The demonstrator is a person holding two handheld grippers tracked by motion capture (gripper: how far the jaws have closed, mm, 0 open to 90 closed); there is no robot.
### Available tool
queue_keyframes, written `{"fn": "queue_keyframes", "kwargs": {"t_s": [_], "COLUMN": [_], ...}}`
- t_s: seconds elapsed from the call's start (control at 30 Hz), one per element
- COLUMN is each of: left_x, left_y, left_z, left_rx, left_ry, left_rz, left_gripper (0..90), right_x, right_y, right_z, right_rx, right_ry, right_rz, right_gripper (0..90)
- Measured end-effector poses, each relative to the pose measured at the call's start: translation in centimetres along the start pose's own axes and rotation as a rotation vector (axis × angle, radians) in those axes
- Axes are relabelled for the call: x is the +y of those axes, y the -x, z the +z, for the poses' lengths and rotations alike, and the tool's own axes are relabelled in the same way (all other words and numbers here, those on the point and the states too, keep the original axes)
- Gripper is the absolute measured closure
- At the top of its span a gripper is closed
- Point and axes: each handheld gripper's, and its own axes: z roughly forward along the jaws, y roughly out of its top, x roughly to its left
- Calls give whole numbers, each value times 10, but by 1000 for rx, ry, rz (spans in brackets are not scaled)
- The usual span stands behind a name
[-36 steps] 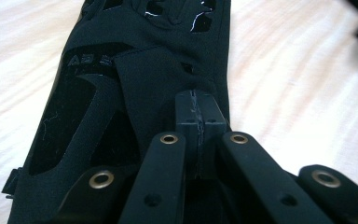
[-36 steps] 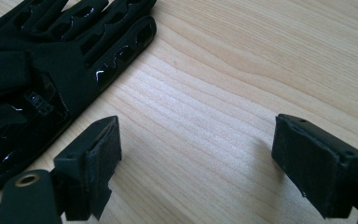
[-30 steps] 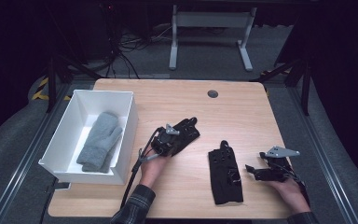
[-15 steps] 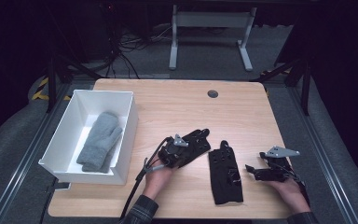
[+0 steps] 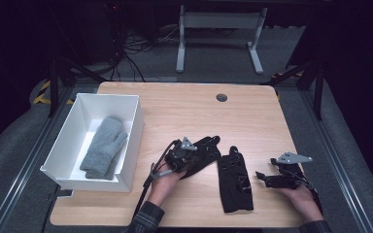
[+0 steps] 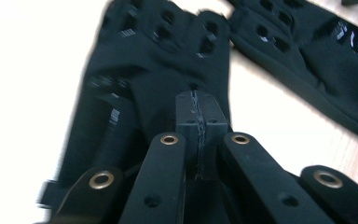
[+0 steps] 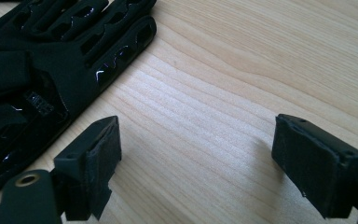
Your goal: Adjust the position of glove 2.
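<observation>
Two black gloves are on the wooden table (image 5: 184, 107). One black glove (image 5: 208, 148) (image 6: 144, 60) is pinched at its cuff edge by my left gripper (image 5: 193, 155) (image 6: 198, 105), whose jaws are pressed together on the fabric. The other black glove (image 5: 235, 180) (image 6: 317, 51) (image 7: 51, 56) lies flat just to its right, fingers pointing away from me. My right gripper (image 5: 263, 177) (image 7: 196, 149) rests low over bare wood right of that glove, jaws wide apart with nothing between them.
A white bin (image 5: 133, 104) stands at the table's left edge with a grey mitten (image 5: 103, 148) lying inside. A round cable hole (image 5: 221, 97) sits near the far edge. A desk frame (image 5: 218, 29) stands on the floor behind the table.
My left gripper has dragged its black glove to the right, closer to the flat glove. The right gripper has stayed put.
</observation>
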Motion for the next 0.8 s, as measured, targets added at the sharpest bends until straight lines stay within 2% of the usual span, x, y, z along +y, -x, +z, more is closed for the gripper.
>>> {"fn": "queue_keyframes", "kwargs": {"t_s": [0.1, 0.13, 0.2, 0.23, 0.3, 0.4, 0.53, 0.67, 0.8], "left_x": [8, 11, 15, 15, 15, 11, 6, 1, -6], "left_y": [-11, -16, -25, -25, -35, -43, -46, -45, -37], "left_z": [-4, -5, -5, -5, -2, 2, 7, 6, 1], "left_rx": [15, 23, 44, 44, 67, 77, 70, 65, 67], "left_ry": [6, 7, -4, -4, -22, -47, -76, -66, -67], "left_rz": [-1, -12, -16, -16, -40, -56, -60, -69, -70], "left_gripper": [898, 898, 898, 898, 898, 898, 898, 899, 899], "right_x": [0, 0, 0, 0, 0, 0, 0, 0, 0], "right_y": [0, 0, 0, 0, 0, 0, 0, 0, 0], "right_z": [0, 0, 0, 0, 0, 0, 0, 0, 0], "right_rx": [0, 0, 0, 0, 0, 1, 1, 1, 1], "right_ry": [0, 0, 0, 0, 0, 0, 0, 0, 0], "right_rz": [0, 0, 0, 0, 0, 1, 1, 0, 0], "right_gripper": [161, 161, 161, 161, 161, 160, 160, 160, 160]}}
